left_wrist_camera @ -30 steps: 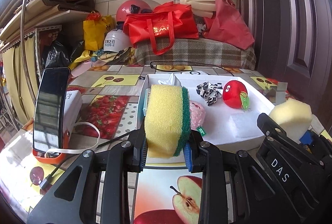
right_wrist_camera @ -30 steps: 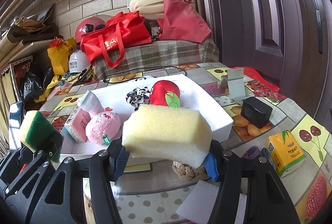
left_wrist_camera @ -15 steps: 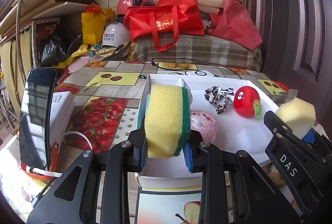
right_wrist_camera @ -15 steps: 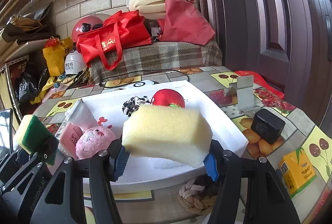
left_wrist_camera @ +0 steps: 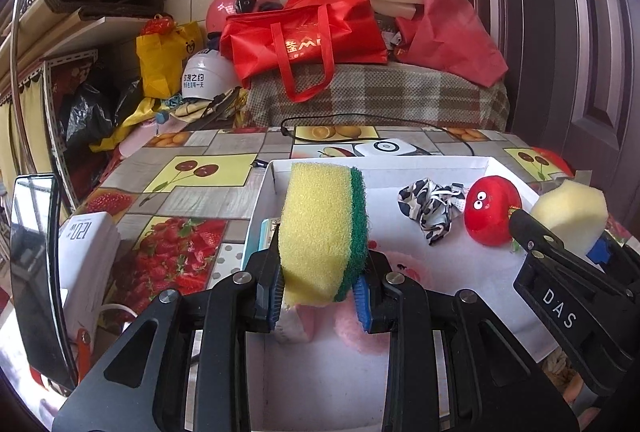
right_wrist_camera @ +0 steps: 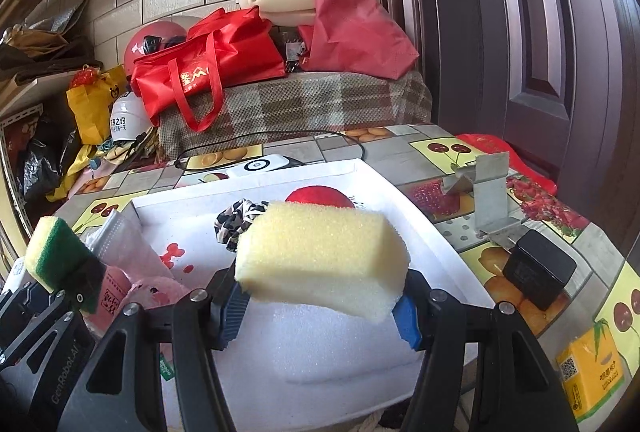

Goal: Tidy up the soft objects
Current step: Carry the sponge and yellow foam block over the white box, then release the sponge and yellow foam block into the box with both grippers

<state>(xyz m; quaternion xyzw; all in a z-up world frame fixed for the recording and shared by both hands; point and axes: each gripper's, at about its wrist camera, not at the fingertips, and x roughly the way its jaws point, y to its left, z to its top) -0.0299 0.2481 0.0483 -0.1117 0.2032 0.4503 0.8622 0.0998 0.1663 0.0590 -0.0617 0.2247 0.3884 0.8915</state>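
Both sponges now over the tray (left_wrist_camera: 508, 168), hiding pink plush (left_wrist_camera: 360, 328).

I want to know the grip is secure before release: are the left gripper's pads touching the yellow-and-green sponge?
Touching. The left wrist view shows the left gripper with both pads pressed against the lower sides of the yellow-and-green sponge, held above the white tray.

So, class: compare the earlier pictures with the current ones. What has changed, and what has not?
Both grippers have advanced over the white tray. The left gripper still clamps the yellow sponge with green scouring pad; the right gripper still clamps the plain pale-yellow foam sponge. Tray contents unmoved.
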